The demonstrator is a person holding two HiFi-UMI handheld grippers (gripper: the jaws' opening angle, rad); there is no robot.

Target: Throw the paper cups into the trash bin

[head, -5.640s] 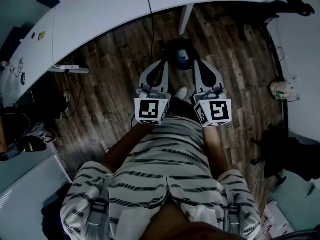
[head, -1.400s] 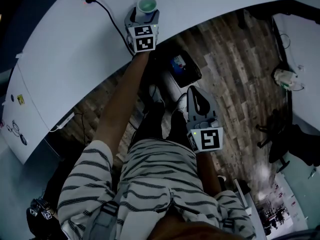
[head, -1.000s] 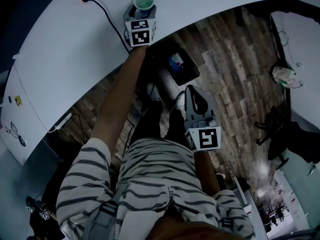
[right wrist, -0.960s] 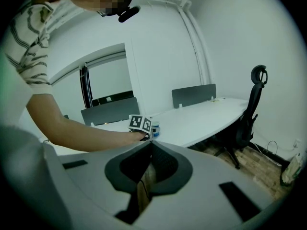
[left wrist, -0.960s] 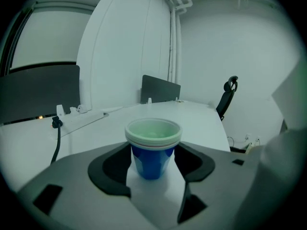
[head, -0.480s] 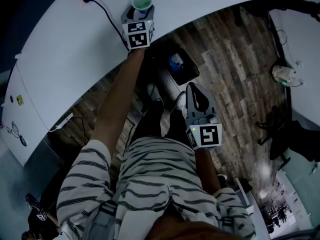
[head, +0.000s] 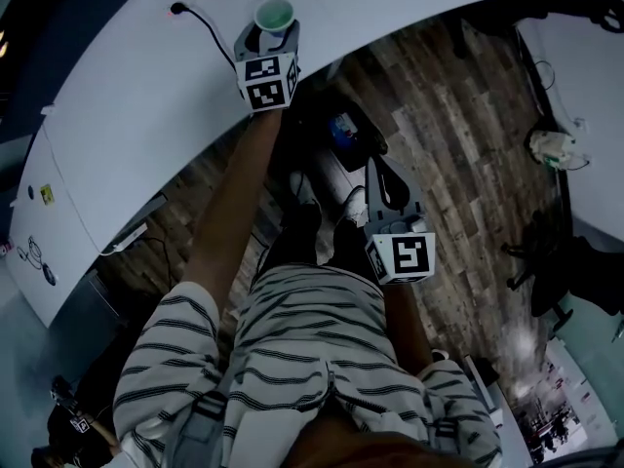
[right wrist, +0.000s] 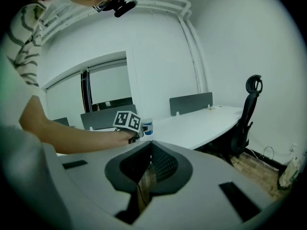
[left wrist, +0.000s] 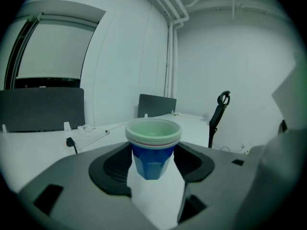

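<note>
Right gripper (head: 382, 172) is down by the legs, jaws pinched together with nothing in them, idle. Just ahead of it on the floor (head: 458, 115) is a dark box I take for the bin (head: 363, 142). It sits close to the table (head: 146, 96) edge as seen from above, with something blue-white already in it.

Farther out, the left gripper (head: 270, 35) reaches over the table and is clamped on the cups (left wrist: 153, 150). They're a nested stack, blue outside, several rims showing, upright, with pads on both sides of the lower body. The base looks clear of the tabletop. Beyond that, a black cable (head: 209, 35) and its plug (left wrist: 71, 142) lie on the table, near but not touching.

Risks from here:
- The pads only hold the outer cup. Tilt too early on the way to the bin and the inner ones slide out short of it.
- It's thin paper. More squeeze buckles the wall and the stack pops out; less squeeze and it slips.
- The bin is low and near the table edge, so a release from high or too far out lands on the floor.
- I can't tell whether the top cup is dry. Any liquid goes over on the tip.
- The right gripper is parked beside the bin and could block the drop path.
</note>
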